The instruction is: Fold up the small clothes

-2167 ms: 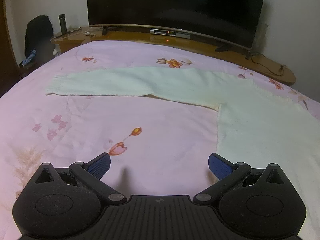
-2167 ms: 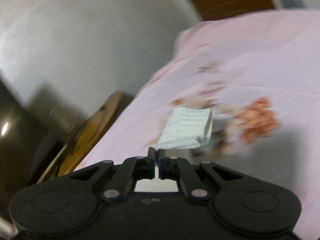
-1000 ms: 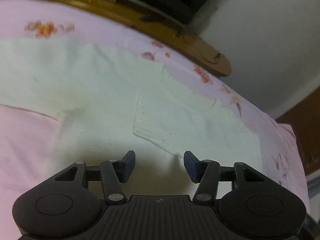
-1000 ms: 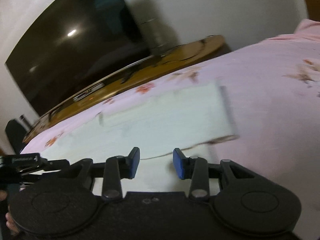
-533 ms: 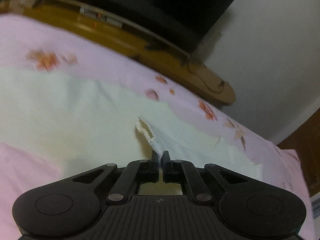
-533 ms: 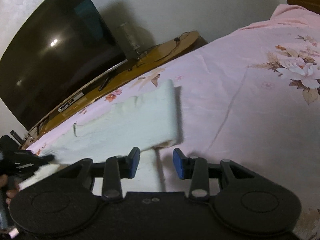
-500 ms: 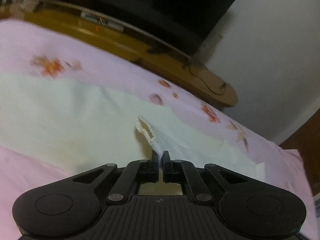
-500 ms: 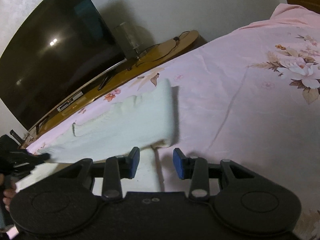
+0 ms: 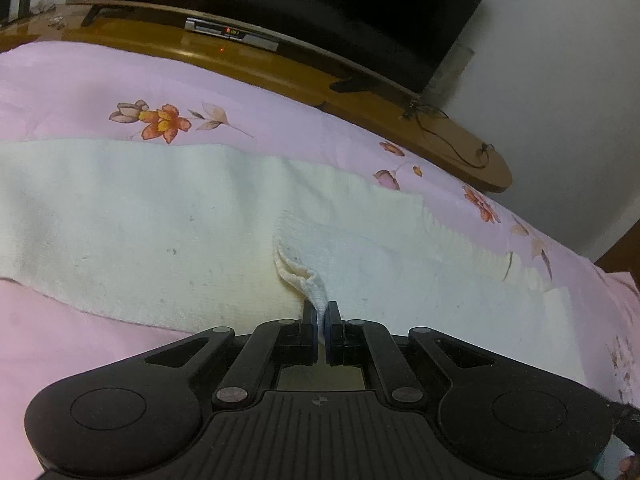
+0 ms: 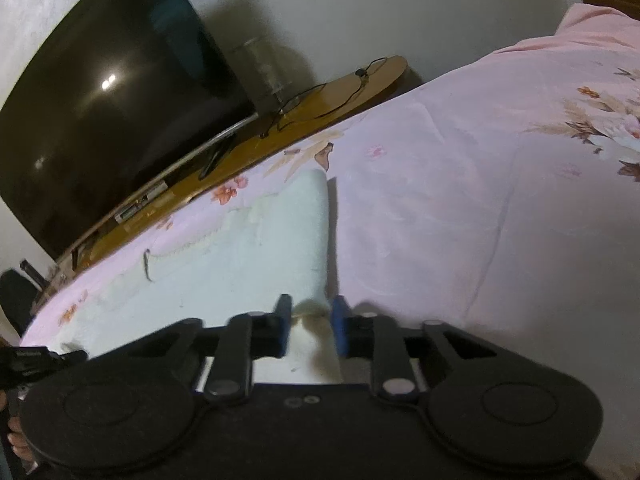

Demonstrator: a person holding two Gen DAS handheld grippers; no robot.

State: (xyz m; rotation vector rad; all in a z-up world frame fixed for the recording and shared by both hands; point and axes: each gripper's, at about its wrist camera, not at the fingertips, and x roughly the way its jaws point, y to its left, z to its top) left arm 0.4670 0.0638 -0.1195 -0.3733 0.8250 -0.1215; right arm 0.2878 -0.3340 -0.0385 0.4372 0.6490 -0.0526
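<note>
One cream knit sweater (image 9: 168, 216) lies spread flat across a pink floral bedsheet (image 9: 80, 80), and the folding appears to be only at its first stage. In the left wrist view, one long sleeve reaches away to the left, unfolded, while a ribbed cuff (image 9: 298, 248) rests on top of the sweater's body, which suggests the other sleeve is already laid inward.

The left gripper (image 9: 321, 322) is clamped tight on a pinch of that ribbed cuff, its two fingers pressed together with a small peak of fabric standing up between them. The cloth around the pinch is barely raised from the bed.

In the right wrist view, the right gripper (image 10: 308, 320) sits low at the sweater's right-hand edge, with its blue pads (image 10: 339, 322) parted and a fold of cream fabric (image 10: 310, 308) lying in the gap. The pads do not look pressed onto it, so this hold is not yet made. That view is slightly blurred around the fingers.

Beyond the bed stand a wooden TV stand (image 9: 280, 72) and a large dark television (image 10: 100, 92).

Judging from this layout, most work remains: the left sleeve must be brought in and the body folded over.
</note>
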